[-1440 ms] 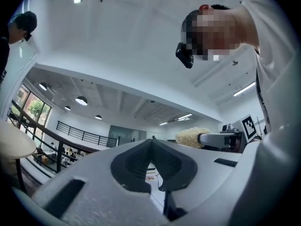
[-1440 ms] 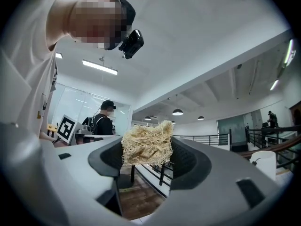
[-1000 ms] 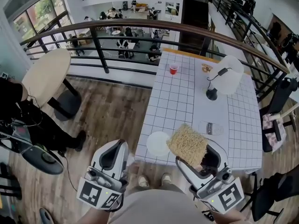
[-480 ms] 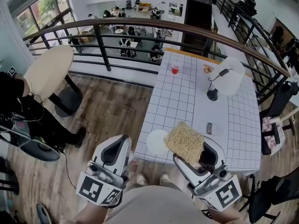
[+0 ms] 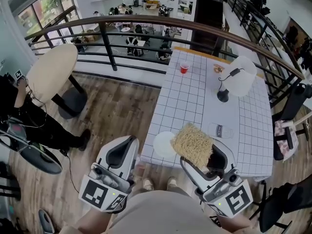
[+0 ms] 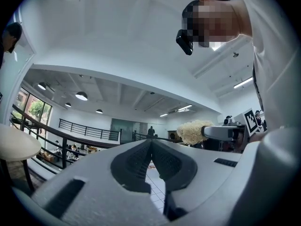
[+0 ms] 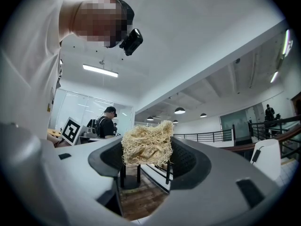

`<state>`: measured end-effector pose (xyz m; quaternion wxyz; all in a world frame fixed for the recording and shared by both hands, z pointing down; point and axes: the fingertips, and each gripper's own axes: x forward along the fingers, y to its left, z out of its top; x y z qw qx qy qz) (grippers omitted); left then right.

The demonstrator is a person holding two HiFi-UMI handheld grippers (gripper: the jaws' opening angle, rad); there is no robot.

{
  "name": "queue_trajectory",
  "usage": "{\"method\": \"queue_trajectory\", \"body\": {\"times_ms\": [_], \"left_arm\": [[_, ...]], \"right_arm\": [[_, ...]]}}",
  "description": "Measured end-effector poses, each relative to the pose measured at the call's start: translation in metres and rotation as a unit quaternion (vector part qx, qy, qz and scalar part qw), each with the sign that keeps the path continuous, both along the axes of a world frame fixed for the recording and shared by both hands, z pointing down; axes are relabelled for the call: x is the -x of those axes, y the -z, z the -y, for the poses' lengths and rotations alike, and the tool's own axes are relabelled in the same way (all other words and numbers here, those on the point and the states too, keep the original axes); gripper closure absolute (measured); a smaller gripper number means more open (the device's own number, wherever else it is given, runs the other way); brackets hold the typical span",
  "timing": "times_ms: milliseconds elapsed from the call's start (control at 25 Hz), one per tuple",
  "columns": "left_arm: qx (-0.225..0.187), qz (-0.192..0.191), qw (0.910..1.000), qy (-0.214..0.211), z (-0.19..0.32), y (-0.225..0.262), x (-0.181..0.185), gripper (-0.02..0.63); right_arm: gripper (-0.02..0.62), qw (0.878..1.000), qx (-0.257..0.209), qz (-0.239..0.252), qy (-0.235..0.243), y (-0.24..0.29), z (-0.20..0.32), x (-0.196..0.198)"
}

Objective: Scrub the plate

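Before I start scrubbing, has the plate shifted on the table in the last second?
No. The plate stays at the near-left corner of the gridded table, just inside its front edge.

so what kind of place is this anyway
Probably an upper gallery in a big open office building: a curved railing overlooks people seated below, and a white gridded table with a plate and red cup stands beside it.

A red cup (image 5: 184,68) and a desk lamp (image 5: 238,79) stand apart on the gridded table (image 5: 187,108).
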<state>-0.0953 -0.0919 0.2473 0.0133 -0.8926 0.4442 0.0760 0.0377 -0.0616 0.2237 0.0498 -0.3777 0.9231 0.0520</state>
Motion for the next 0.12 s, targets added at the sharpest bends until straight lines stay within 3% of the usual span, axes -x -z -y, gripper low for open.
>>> {"method": "queue_trajectory", "body": {"times_ms": [120], "left_arm": [[-0.003,0.002,1.0,-0.001,0.0002,0.0013,-0.0016,0.592]], "right_arm": [[0.327,1.0,0.002,-0.002,0.0,-0.0033,0.0002,-0.0001]]}}
